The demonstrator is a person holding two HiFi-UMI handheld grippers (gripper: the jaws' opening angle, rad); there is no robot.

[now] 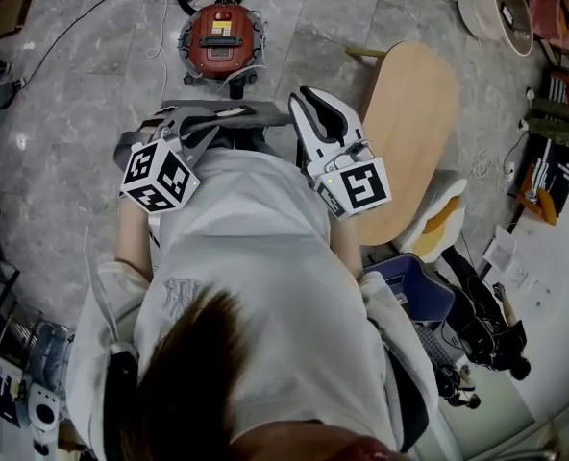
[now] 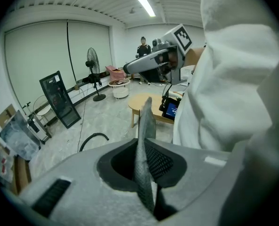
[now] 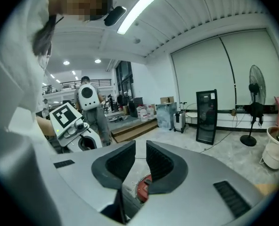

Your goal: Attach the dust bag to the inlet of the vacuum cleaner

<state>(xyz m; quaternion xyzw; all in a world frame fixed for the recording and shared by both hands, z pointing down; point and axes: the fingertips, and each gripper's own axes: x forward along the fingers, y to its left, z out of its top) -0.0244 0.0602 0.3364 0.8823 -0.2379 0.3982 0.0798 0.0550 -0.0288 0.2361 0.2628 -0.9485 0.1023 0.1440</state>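
Though held, the grey fabric dust bag (image 2: 143, 135) is not yet attached
Left gripper (image 2: 142, 163) pinches it, right gripper (image 3: 140, 160) gapes empty, round red vacuum cleaner (image 1: 221, 41) upper centre

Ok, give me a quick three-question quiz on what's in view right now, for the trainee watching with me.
1. True or false: the left gripper is shut on the bag.
2. Where is the vacuum? A on a chair; B on the floor ahead of the person; C on a shelf.
3. Fill in: the right gripper has its fingers ____, with nothing between them.

Key: 1 true; 2 B; 3 apart.
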